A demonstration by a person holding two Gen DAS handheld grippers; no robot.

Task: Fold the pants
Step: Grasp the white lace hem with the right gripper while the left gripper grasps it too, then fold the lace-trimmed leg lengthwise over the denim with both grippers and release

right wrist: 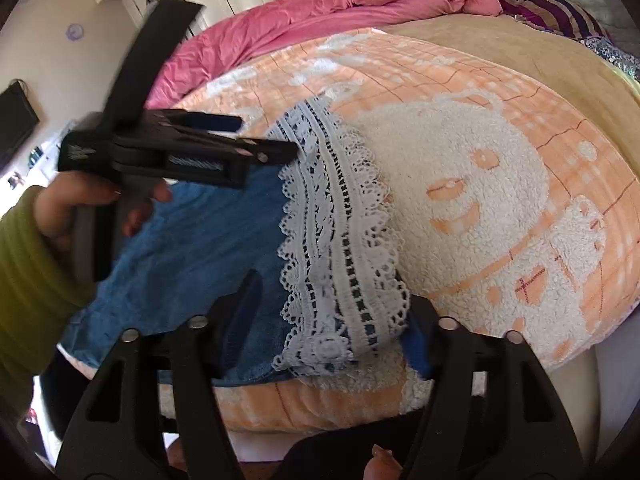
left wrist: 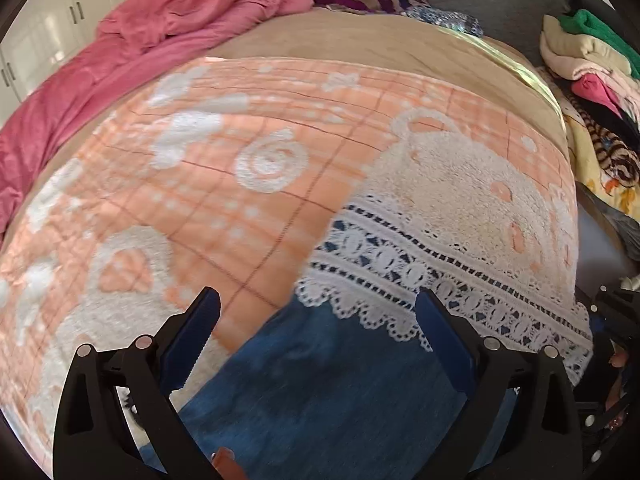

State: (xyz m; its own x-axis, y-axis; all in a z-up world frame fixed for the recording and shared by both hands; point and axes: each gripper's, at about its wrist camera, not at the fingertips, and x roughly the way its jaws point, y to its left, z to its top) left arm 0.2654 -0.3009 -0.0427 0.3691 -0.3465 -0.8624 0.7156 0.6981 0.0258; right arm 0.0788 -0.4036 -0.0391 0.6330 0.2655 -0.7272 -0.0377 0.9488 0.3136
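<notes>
- We have the pants (left wrist: 320,396), blue denim with a white lace hem (left wrist: 440,280), lying on the peach-and-white blanket (left wrist: 200,200) that covers the bed; in the left wrist view the denim fills the 6 o'clock region and the lace band runs off toward 4 o'clock.
- Our left gripper (left wrist: 316,312) has its jaws spread wide, nothing between them; it hangs above the denim just short of the lace, which we judge a ready stance for taking the hem end.
- From the right wrist view that same left gripper (right wrist: 276,140) sits at 10 o'clock, held in our left hand (right wrist: 80,208), its tip over the far end of the lace; whether it touches the cloth we cannot tell, as the frame is blurred there.
- Our right gripper (right wrist: 336,304) is likewise spread, straddling the near end of the lace hem (right wrist: 340,240) at 6 o'clock; nothing is pinched yet.
- We judge the two tools stand at opposite ends of the hem so that both corners can be lifted together and carried over evenly; the fold looks hardly begun.
- A pink quilt (left wrist: 140,40) lies bunched at 11 o'clock and a stack of clothes (left wrist: 592,60) at 2 o'clock, well apart from the pants; the loose lace may slip or snag on the toothed pads.
</notes>
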